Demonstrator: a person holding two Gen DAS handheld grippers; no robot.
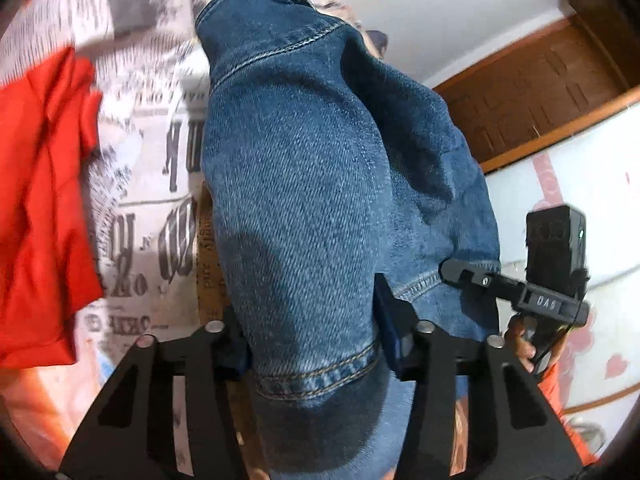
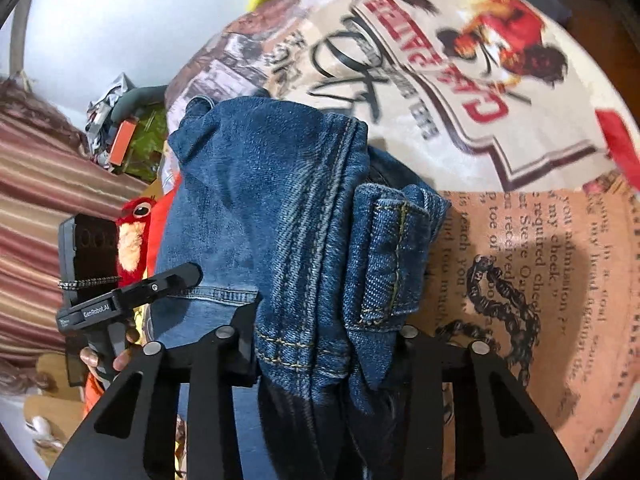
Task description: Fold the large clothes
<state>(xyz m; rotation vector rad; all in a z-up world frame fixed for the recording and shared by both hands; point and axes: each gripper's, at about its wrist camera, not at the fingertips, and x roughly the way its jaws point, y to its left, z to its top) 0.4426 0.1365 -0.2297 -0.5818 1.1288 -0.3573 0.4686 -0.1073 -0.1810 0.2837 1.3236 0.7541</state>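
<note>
**Both grippers clamped on the denim, lifted over the bed**

Your left gripper has its fingers clenched on a thick bunch of the blue denim garment, at a hemmed, stitched edge. From the left wrist view the denim rises up and away from the fingers, filling the middle of the frame. To its left, a red garment lies on the printed bedspread, apart from the denim. Your right gripper shows at the right of that view, its fingers touching a stitched denim hem, with your hand under it.

In the right wrist view, your right gripper grips the denim garment too, fingers closed on a bundle of seams and a folded flap. The denim hangs above the bedspread, which bears text and poster prints. Your left gripper is at the left, against the denim, beside a red plush toy.
</note>
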